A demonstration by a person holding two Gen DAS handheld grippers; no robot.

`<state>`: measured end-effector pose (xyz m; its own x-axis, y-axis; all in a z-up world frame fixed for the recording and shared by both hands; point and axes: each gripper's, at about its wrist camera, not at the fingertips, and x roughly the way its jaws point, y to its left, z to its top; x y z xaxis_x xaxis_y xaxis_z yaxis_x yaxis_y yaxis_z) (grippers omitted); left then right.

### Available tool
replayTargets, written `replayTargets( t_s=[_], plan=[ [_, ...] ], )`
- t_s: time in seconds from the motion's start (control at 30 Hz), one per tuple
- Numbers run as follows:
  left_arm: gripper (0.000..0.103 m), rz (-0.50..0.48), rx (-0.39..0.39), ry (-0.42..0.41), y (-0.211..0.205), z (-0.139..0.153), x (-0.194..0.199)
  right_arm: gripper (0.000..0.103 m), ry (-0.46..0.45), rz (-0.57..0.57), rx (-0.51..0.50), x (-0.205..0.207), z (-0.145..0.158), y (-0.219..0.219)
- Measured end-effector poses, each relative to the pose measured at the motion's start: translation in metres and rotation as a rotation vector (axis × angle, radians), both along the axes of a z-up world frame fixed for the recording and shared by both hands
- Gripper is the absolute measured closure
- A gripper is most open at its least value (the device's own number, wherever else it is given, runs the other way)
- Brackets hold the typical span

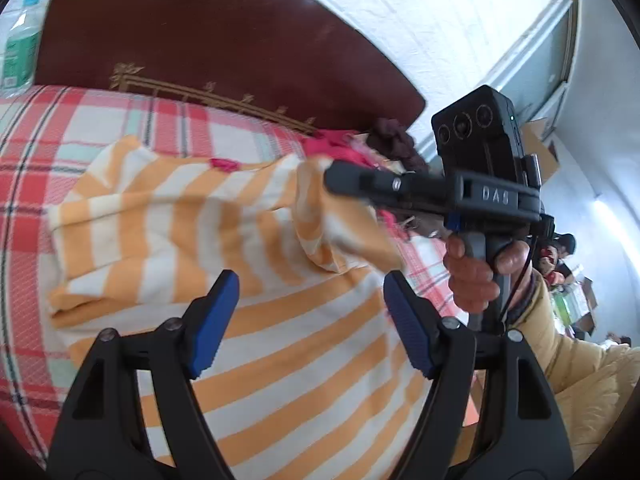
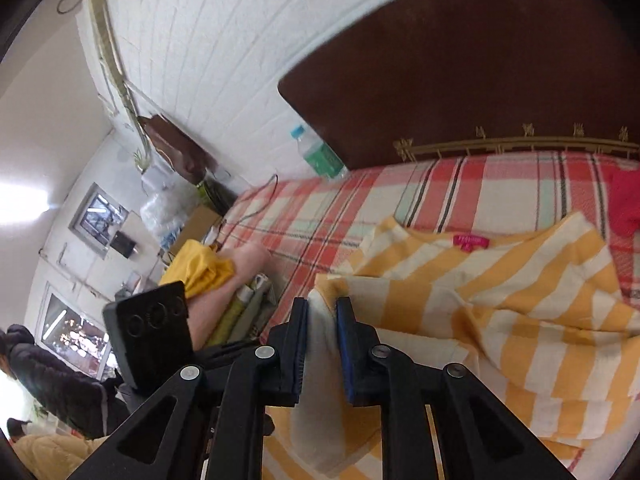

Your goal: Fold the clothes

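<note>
An orange-and-white striped garment (image 1: 180, 220) with a pink neck label (image 2: 471, 241) lies rumpled on a bed with a red plaid sheet (image 1: 80, 120). My left gripper (image 1: 312, 280) is open just above the garment's lower part, with nothing between its blue pads. My right gripper (image 1: 332, 176), held in a person's hand (image 1: 472, 276), is shut on a lifted fold of the garment. In the right wrist view the pale cloth (image 2: 320, 344) fills the narrow gap of the right gripper (image 2: 322, 304). The striped garment (image 2: 520, 280) spreads to the right of it.
A dark brown headboard (image 1: 200, 40) with gold trim backs the bed against a white brick wall. A water bottle (image 2: 320, 156) stands at the bed's corner. Red clothes (image 1: 340, 144) and a dark maroon piece (image 1: 392, 140) lie near the headboard. People sit in the far background.
</note>
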<state>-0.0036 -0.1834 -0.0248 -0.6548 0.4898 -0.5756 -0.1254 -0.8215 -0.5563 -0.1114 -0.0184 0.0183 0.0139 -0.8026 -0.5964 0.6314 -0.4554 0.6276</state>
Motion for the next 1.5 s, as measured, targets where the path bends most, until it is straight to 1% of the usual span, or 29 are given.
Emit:
replayTargets(
  t_s=[0.03,0.07,0.1,0.17,0.23,0.3,0.33,0.47,0.5,0.57,0.63,0.7,0.83,0.87,0.9,0.93,0.97,1.03,1.07,1.17,1.2,1.23,1.3,1.33,1.4,1.47,1.5],
  plan=[
    [0.027,0.009,-0.012,-0.014,-0.003,-0.005,0.000,0.069,-0.022,0.009,0.030,0.000,-0.013,-0.010],
    [0.027,0.012,-0.017,-0.029,-0.004,-0.010,0.000,0.063,-0.024,0.005,0.056,0.001,-0.021,-0.011],
    [0.027,0.014,-0.021,-0.044,-0.006,-0.016,0.000,0.063,-0.023,0.000,0.081,0.002,-0.029,-0.011],
    [0.027,0.024,-0.043,-0.068,-0.007,-0.026,-0.001,0.062,0.012,-0.039,0.105,0.004,-0.036,0.006],
    [0.027,0.034,-0.067,-0.083,-0.007,-0.032,-0.003,0.062,0.042,-0.102,0.107,0.005,-0.038,0.035],
    [0.027,0.030,-0.103,-0.077,-0.002,-0.032,-0.002,0.060,0.090,-0.187,0.148,0.004,-0.041,0.067],
    [0.027,0.022,-0.129,-0.068,0.003,-0.031,-0.003,0.060,0.091,-0.234,0.171,0.003,-0.046,0.085],
    [0.027,-0.075,-0.240,-0.035,0.033,-0.027,-0.011,0.060,-0.037,-0.356,0.161,-0.004,-0.072,0.140],
    [0.027,-0.088,-0.272,-0.042,0.039,-0.030,-0.016,0.059,-0.062,-0.379,0.155,-0.006,-0.079,0.148],
    [0.027,-0.095,-0.293,-0.086,0.044,-0.041,-0.026,0.059,-0.113,-0.402,0.109,-0.011,-0.088,0.157],
    [0.027,-0.068,-0.284,-0.123,0.038,-0.050,-0.032,0.059,-0.162,-0.420,0.078,-0.019,-0.096,0.159],
    [0.027,-0.040,-0.260,-0.134,0.029,-0.053,-0.034,0.059,-0.186,-0.436,0.036,-0.026,-0.100,0.158],
    [0.027,-0.013,-0.223,-0.155,0.011,-0.055,-0.033,0.060,-0.255,-0.532,-0.043,-0.043,-0.107,0.170],
    [0.027,-0.012,-0.217,-0.163,0.008,-0.056,-0.033,0.061,-0.276,-0.547,-0.067,-0.046,-0.109,0.174],
    [0.027,-0.021,-0.216,-0.173,0.008,-0.058,-0.035,0.064,-0.274,-0.559,-0.069,-0.048,-0.110,0.176],
    [0.027,-0.035,-0.218,-0.179,0.010,-0.061,-0.037,0.073,-0.270,-0.570,-0.067,-0.050,-0.110,0.176],
    [0.027,-0.053,-0.218,-0.186,0.012,-0.063,-0.040,0.085,-0.265,-0.581,-0.066,-0.052,-0.110,0.177],
    [0.027,-0.066,-0.222,-0.188,0.013,-0.065,-0.043,0.097,-0.232,-0.603,-0.058,-0.055,-0.103,0.177],
    [0.027,-0.072,-0.224,-0.186,0.014,-0.065,-0.043,0.098,-0.215,-0.613,-0.054,-0.057,-0.099,0.178],
    [0.030,-0.080,-0.234,-0.190,0.014,-0.064,-0.043,0.099,-0.087,-0.576,-0.004,-0.062,-0.066,0.167],
    [0.038,-0.085,-0.250,-0.188,0.015,-0.064,-0.043,0.099,-0.032,-0.544,0.030,-0.063,-0.053,0.157],
    [0.048,-0.086,-0.268,-0.192,0.016,-0.064,-0.043,0.099,0.024,-0.511,0.067,-0.065,-0.041,0.146],
    [0.058,-0.092,-0.286,-0.205,0.015,-0.064,-0.043,0.099,0.115,-0.446,0.150,-0.067,-0.023,0.122],
    [0.064,-0.094,-0.282,-0.206,0.014,-0.063,-0.043,0.099,0.141,-0.417,0.186,-0.071,-0.020,0.108],
    [0.069,-0.093,-0.259,-0.214,0.009,-0.063,-0.044,0.096,0.187,-0.359,0.258,-0.079,-0.013,0.081],
    [0.070,-0.093,-0.244,-0.220,0.005,-0.063,-0.043,0.093,0.187,-0.331,0.311,-0.090,-0.020,0.062],
    [0.070,-0.098,-0.227,-0.226,0.004,-0.063,-0.042,0.089,0.159,-0.298,0.331,-0.095,-0.028,0.054]
  ],
)
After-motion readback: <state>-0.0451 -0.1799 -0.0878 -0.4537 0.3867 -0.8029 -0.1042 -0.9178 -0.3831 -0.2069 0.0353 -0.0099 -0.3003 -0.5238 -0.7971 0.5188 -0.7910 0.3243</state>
